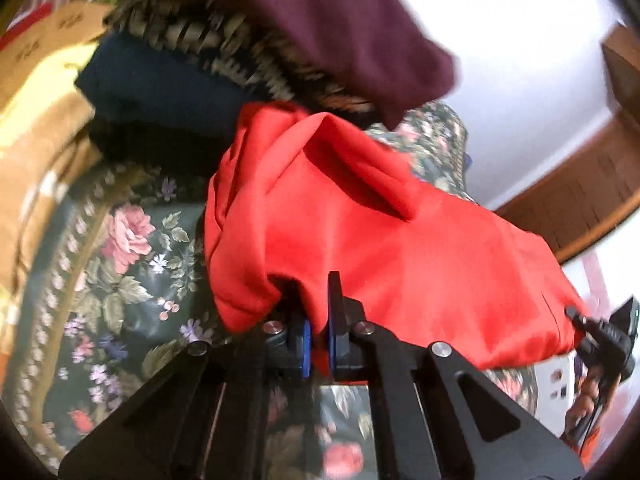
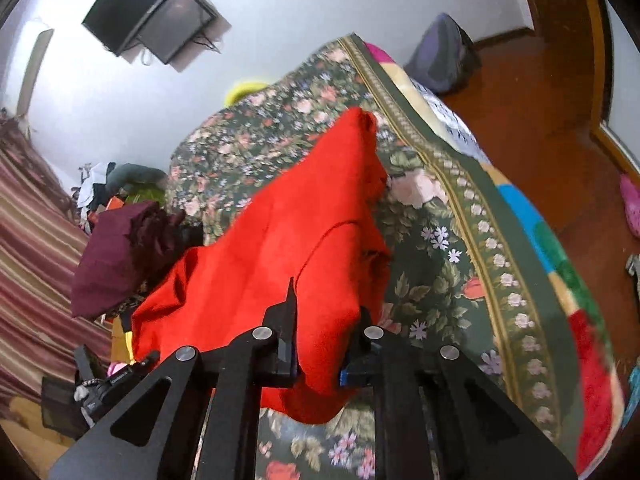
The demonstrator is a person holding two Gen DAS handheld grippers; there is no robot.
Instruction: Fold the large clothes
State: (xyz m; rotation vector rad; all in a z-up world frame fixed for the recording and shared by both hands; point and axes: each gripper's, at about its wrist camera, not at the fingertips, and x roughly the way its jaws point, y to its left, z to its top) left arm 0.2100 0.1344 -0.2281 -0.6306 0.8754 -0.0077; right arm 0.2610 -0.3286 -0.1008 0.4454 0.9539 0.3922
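A large red garment [image 1: 360, 232] is stretched between my two grippers above a bed with a dark floral cover [image 1: 132, 280]. In the left wrist view my left gripper [image 1: 318, 320] is shut on one bunched edge of the red cloth, and the other gripper [image 1: 600, 340] shows at the far right holding the opposite edge. In the right wrist view my right gripper [image 2: 320, 344] is shut on a fold of the red garment [image 2: 288, 248], which runs away across the floral cover [image 2: 432, 248]. The left gripper [image 2: 104, 384] appears at the lower left.
A maroon garment [image 1: 344, 28] lies on a pile with a navy piece [image 1: 152, 88] and a patterned piece [image 1: 208, 36]. The maroon garment [image 2: 116, 256] sits left of the red one. A wooden floor [image 2: 532, 120] lies beyond the bed's right edge; a backpack [image 2: 440, 52] leans by the wall.
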